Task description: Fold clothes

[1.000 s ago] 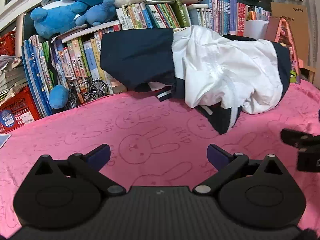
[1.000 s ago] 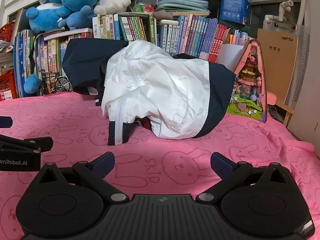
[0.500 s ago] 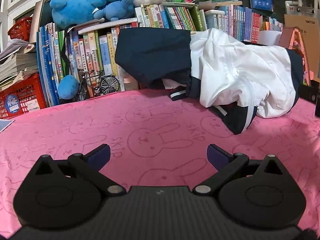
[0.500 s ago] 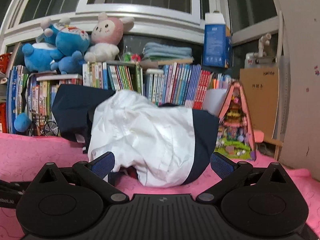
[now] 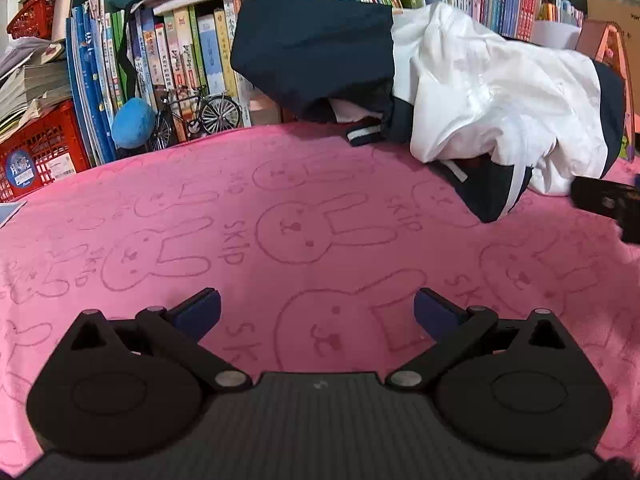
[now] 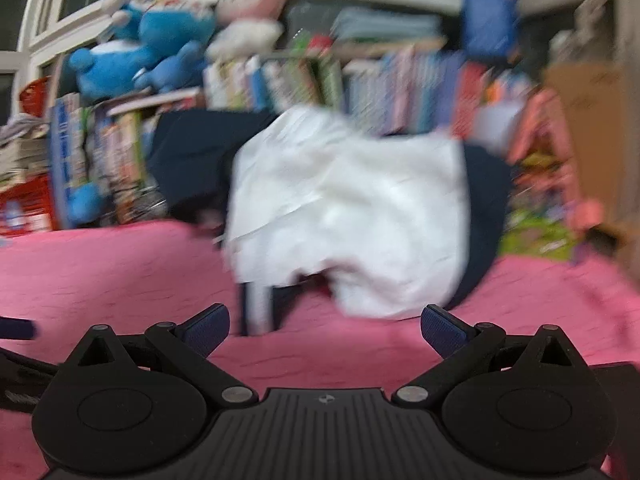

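A crumpled white and navy jacket [image 5: 488, 92] lies heaped at the back of the pink bunny-print cloth [image 5: 304, 240], against the books. My left gripper [image 5: 317, 310] is open and empty, low over the cloth, well short of the jacket. The right gripper shows at the right edge of the left wrist view [image 5: 608, 204]. In the blurred right wrist view the jacket [image 6: 352, 216] is straight ahead, and my right gripper [image 6: 325, 326] is open and empty just in front of its hanging hem.
A row of upright books [image 5: 176, 64] lines the back, with blue plush toys [image 6: 140, 56] on top. A toy bicycle [image 5: 192, 116] and a red crate [image 5: 36, 152] stand at the back left. A cardboard box [image 6: 592, 120] stands at the right.
The left gripper has dipped closer to the cloth. The right gripper has swung down and is moving, so its view is blurred; the jacket has not moved.
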Demonstrator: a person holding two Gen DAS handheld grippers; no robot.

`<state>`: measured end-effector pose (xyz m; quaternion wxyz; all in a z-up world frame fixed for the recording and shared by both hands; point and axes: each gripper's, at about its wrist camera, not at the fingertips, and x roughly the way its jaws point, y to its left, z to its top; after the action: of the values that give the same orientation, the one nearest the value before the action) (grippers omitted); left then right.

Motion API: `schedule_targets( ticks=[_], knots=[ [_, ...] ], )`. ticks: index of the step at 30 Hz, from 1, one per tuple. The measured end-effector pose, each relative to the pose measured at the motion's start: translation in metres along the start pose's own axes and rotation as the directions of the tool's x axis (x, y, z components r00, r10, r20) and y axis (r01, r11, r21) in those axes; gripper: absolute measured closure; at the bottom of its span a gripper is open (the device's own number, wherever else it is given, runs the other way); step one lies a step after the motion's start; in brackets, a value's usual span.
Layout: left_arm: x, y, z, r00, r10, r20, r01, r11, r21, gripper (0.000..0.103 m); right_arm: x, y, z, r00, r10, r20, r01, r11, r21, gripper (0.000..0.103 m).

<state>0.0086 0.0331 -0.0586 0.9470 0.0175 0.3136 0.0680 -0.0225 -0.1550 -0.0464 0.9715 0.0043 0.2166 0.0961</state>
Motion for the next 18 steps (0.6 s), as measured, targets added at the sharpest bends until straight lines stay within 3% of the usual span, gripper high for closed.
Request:
schedule_targets(
  ticks=[3,9,10,11,12,13,14,18],
  knots=[
    [0.002,0.007,0.001,1.0,-0.019,-0.01,0.019,0.999,-0.042,0.0,0.028,0.009,0.02,0.999,0.015,-0.041,-0.017,0.999,-0.047,0.0],
    [0.006,0.027,-0.001,0.995,-0.095,-0.015,0.092,0.983,-0.159,0.0,0.1,0.023,0.031,0.977,-0.11,-0.184,0.093,0.991,-0.097,0.001],
    [0.005,0.03,-0.001,0.994,-0.105,-0.008,0.102,0.98,-0.174,0.0,0.105,0.022,0.031,0.974,-0.116,-0.192,0.102,0.991,-0.082,0.015],
    [0.005,0.031,-0.002,0.994,-0.113,-0.002,0.111,0.977,-0.183,0.0,0.11,0.021,0.031,0.972,-0.122,-0.201,0.111,0.992,-0.067,0.038],
    [0.005,0.032,-0.002,0.993,-0.12,0.001,0.118,0.974,-0.192,0.0,0.11,0.02,0.033,0.97,-0.133,-0.202,0.127,0.991,-0.043,0.046],
    [0.005,0.033,-0.002,0.992,-0.126,0.004,0.124,0.972,-0.198,0.0,0.108,0.018,0.035,0.968,-0.145,-0.203,0.144,0.989,-0.018,0.07],
    [0.005,0.034,-0.002,0.991,-0.13,0.006,0.129,0.972,-0.199,0.0,0.104,0.015,0.038,0.969,-0.151,-0.196,0.153,0.988,-0.003,0.085],
    [0.005,0.035,-0.002,0.99,-0.143,0.014,0.143,0.968,-0.205,0.0,0.083,0.005,0.054,0.982,-0.055,-0.179,0.07,0.995,0.074,0.093]
  ],
)
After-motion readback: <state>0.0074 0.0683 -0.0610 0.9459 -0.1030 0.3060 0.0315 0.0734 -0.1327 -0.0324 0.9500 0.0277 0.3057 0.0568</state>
